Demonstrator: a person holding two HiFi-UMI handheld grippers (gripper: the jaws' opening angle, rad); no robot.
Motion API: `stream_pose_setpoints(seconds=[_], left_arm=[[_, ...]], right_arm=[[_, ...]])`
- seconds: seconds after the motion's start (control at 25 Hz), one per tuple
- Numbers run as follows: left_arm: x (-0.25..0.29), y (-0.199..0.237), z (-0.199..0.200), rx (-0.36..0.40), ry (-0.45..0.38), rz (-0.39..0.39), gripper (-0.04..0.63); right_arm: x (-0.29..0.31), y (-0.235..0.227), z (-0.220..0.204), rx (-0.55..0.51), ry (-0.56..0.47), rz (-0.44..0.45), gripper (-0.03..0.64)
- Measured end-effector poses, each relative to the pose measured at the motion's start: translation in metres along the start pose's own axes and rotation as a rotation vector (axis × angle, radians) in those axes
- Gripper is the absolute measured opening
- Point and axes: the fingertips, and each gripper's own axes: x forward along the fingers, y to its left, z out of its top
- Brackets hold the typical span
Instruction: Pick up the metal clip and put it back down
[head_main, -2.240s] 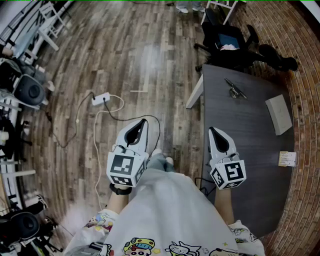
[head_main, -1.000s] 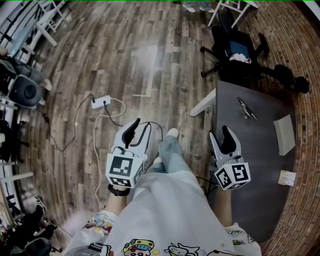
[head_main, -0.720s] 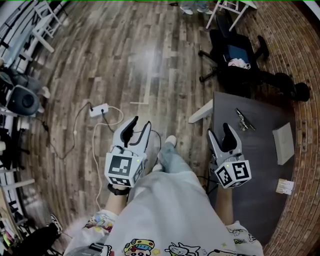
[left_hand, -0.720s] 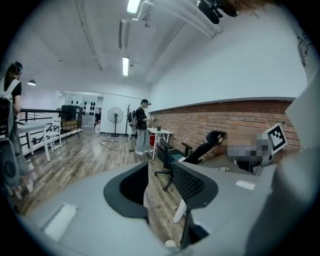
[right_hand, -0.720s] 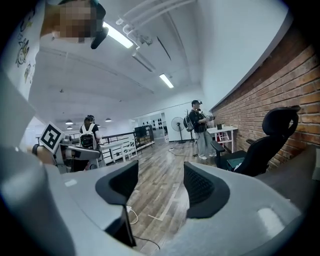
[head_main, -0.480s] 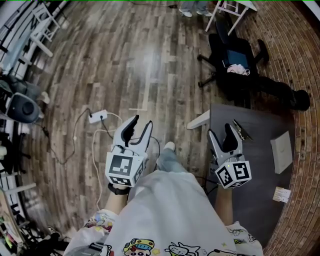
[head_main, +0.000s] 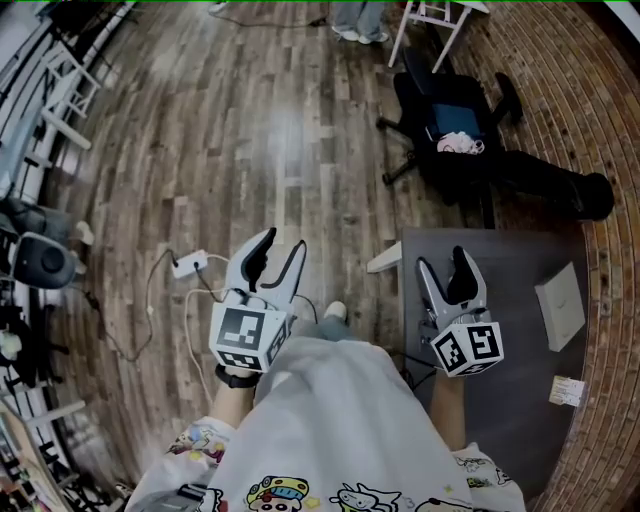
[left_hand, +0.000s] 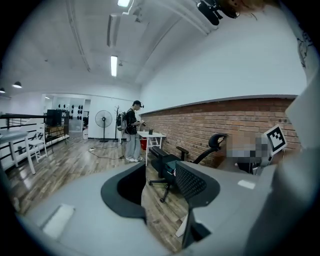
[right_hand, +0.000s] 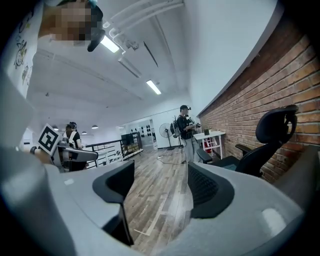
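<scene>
Head view, lower middle: left gripper (head_main: 284, 240) over floor (head_main: 250, 120), right gripper (head_main: 441, 258) over left part of table (head_main: 520, 300). Both with jaws wide apart, just now opening further, nothing between them in either gripper view. Not made out in any view: clip.

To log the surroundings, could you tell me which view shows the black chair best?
The head view: the chair shows whole from above, base included. The left gripper view shows its seat and back, partly behind a jaw; the right gripper view shows only its upper part.
</scene>
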Motion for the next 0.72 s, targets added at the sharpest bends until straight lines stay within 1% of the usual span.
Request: stream_pose_setpoints(seconds=[0.36, 0.52, 0.72], left_arm=[[0.050, -0.046, 0.018, 0.060, 0.017, -0.176, 0.193], [0.074, -0.066, 0.022, 0.082, 0.032, -0.281, 0.193], [0.121, -0.090, 0.034, 0.118, 0.035, -0.405, 0.193]], right_arm=[[-0.041, -0.052, 0.004, 0.056, -0.045, -0.188, 0.333], [-0.059, -0.069, 0.000, 0.088, -0.062, -0.291, 0.333], [-0.067, -0.096, 0.001, 0.114, -0.087, -0.401, 0.333]])
